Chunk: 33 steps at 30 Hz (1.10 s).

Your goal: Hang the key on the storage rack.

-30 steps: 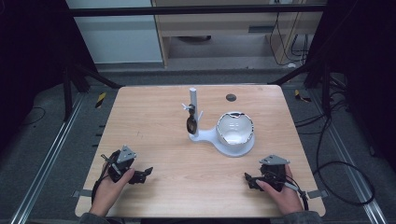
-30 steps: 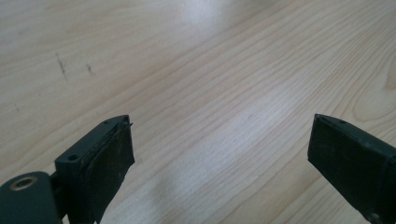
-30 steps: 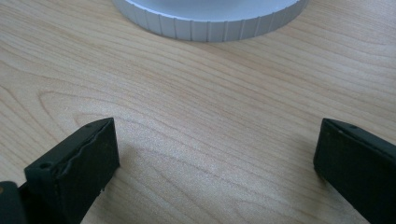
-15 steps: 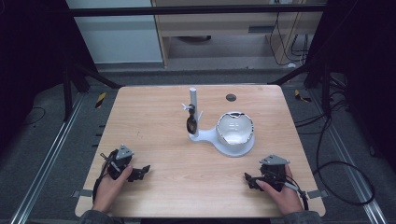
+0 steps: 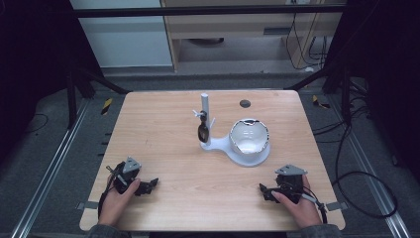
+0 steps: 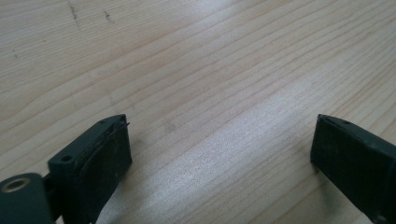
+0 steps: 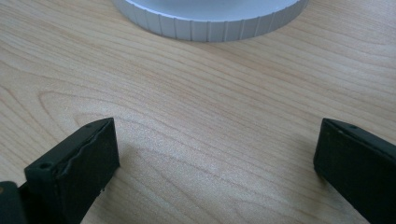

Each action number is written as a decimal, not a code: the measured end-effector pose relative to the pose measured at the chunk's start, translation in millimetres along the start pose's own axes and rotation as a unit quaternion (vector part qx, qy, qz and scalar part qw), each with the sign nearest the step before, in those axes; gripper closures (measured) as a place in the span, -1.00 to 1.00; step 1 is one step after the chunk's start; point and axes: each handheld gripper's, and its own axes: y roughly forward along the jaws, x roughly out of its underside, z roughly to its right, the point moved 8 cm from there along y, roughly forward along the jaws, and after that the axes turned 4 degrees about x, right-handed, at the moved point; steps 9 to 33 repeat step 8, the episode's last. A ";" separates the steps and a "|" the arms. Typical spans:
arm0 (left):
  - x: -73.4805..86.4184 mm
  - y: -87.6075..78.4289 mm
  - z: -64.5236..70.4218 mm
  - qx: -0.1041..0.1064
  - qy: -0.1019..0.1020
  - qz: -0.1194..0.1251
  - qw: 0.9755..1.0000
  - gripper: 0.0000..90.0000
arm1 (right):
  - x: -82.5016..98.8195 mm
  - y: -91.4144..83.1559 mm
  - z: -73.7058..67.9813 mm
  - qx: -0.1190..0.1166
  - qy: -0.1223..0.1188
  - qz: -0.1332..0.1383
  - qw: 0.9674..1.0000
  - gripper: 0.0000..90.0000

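Low, both hands: left gripper (image 5: 148,185), right gripper (image 5: 265,191), agape on table (image 5: 163,129).

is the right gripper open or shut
Open. In the right gripper view the right gripper has its two black fingers standing wide apart, with bare table between them and nothing held.

dark disc (image 5: 244,103): table (image 5: 163,144) far edge | yellow-black tool (image 5: 106,106): floor left

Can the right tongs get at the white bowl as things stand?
Probably yes: the right tongs are open, and bare table lies between them and the bowl.
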 end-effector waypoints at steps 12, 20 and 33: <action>0.1 0.5 0.4 0.001 0.001 -0.002 1.000 -0.95 | 0.0 0.0 -0.1 0.000 0.000 0.000 1.000 -0.99; 0.1 0.5 0.4 0.001 0.001 -0.002 1.000 -0.95 | 0.0 0.0 -0.1 0.000 0.000 0.000 1.000 -0.99; 0.1 0.5 0.4 0.001 0.001 -0.002 1.000 -0.95 | 0.0 0.0 -0.1 0.000 0.000 0.000 1.000 -0.99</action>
